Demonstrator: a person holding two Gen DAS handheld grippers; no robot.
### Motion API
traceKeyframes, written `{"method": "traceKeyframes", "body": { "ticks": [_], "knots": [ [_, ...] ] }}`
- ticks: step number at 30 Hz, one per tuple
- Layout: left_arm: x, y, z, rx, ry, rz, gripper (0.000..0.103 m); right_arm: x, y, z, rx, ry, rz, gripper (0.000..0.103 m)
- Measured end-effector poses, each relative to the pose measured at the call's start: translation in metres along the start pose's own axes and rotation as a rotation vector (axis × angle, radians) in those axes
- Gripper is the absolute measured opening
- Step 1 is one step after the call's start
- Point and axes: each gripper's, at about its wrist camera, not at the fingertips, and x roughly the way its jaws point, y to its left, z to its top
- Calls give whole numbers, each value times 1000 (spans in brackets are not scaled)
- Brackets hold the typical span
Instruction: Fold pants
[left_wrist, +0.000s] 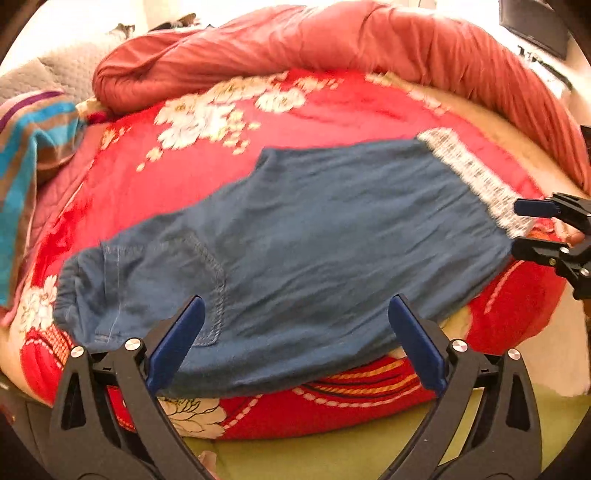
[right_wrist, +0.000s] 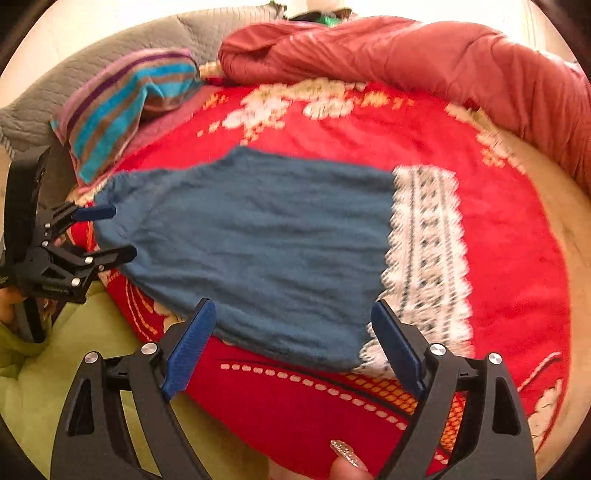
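The blue pants (left_wrist: 314, 236) lie flat on a red floral blanket (left_wrist: 207, 173), with the elastic waist at the left and a white lace cuff (left_wrist: 476, 177) at the right. My left gripper (left_wrist: 295, 306) stands open over the near edge, its blue pads on either side of the stitched pocket area, gripping nothing. In the right wrist view the pants (right_wrist: 258, 243) spread leftward from the lace cuff (right_wrist: 428, 251). My right gripper (right_wrist: 293, 310) is open over the near hem beside the cuff. Each gripper shows in the other's view: the right gripper (left_wrist: 517, 225) by the cuff, the left gripper (right_wrist: 110, 232) by the waist.
A rolled salmon quilt (left_wrist: 332, 48) runs along the back and right. A striped towel (right_wrist: 122, 103) lies at the left, with a grey quilted cover (right_wrist: 92, 55) behind it. A green sheet (right_wrist: 55, 362) lies under the blanket's near edge. A finger with a glittery nail (right_wrist: 345, 458) shows at the bottom.
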Motion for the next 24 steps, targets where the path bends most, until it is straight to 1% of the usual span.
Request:
{"method": "traceKeyframes", "body": {
  "ticks": [4,9,13,17,24],
  "knots": [
    [-10,-10,5,17,-24,5,93,-16,-6,5,4,-53,-10,89],
    [-16,-12,12,8,-40,-4,93,-27,-10,7,10,-97,-10,89],
    [-21,-16,16,-3,-49,3,93,-34,-15,7,24,-124,-13,89],
    [-23,-21,21,-6,-56,-8,93,-40,-21,6,40,-147,-20,89],
    [-21,-30,30,2,-51,-16,93,-48,-38,3,72,-166,-40,89]
  ]
}}
